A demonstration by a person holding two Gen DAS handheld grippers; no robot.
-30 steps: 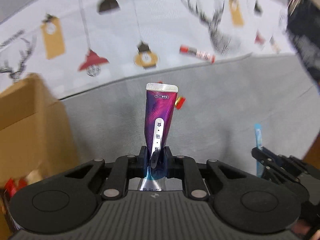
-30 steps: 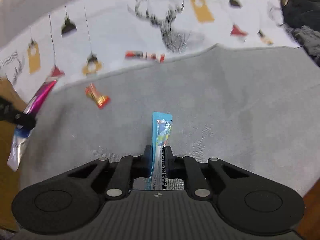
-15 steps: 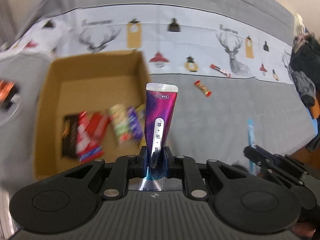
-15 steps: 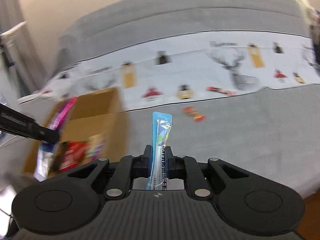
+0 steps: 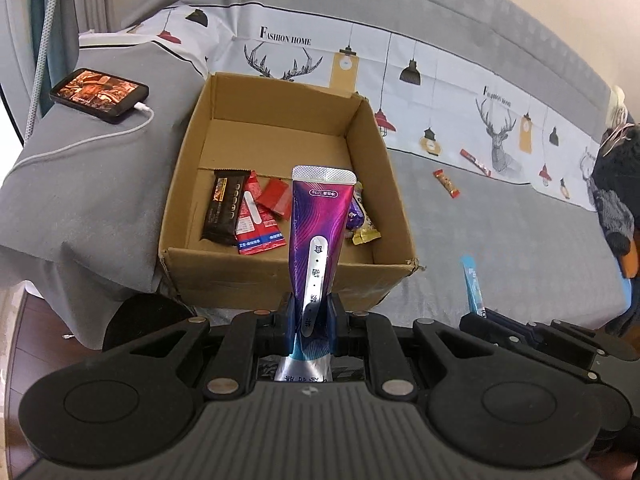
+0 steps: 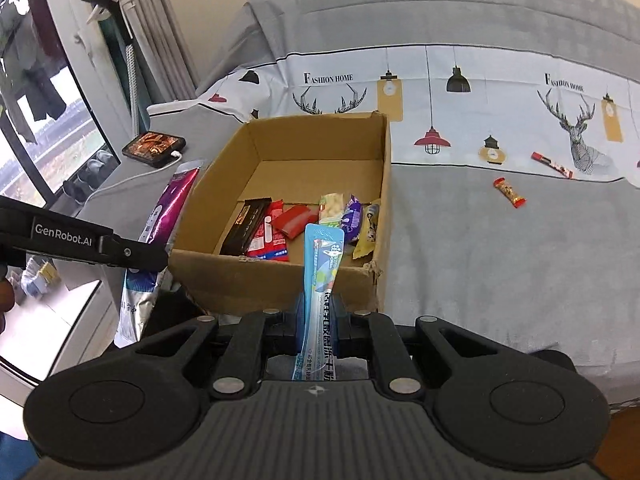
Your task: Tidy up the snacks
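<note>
My left gripper (image 5: 311, 312) is clamped on a purple pouch (image 5: 318, 232), which stands upright between the fingers; its sealed silver top reaches over the near wall of the cardboard box (image 5: 276, 280). My right gripper (image 6: 318, 316) is clamped on a thin blue stick sachet (image 6: 322, 272), also upright, in front of the box's near right corner.

The box sits on a grey bed cover (image 5: 500, 240), against the deer-print sheet (image 5: 440, 80) at the far side. Inside, along the near half: a dark brown bar (image 5: 224, 208), a red sachet (image 5: 256, 220), a small red packet (image 5: 276, 196), and at the right wall a purple sweet (image 6: 352, 218) and a yellow wrapper (image 6: 366, 232).

Outside the box, towards the right edge of the cover: a small red-ended candy (image 5: 447, 183) and a red stick (image 5: 476, 162) on the sheet border. A phone (image 5: 99, 89), cable attached, lies on the raised grey part at left.
</note>
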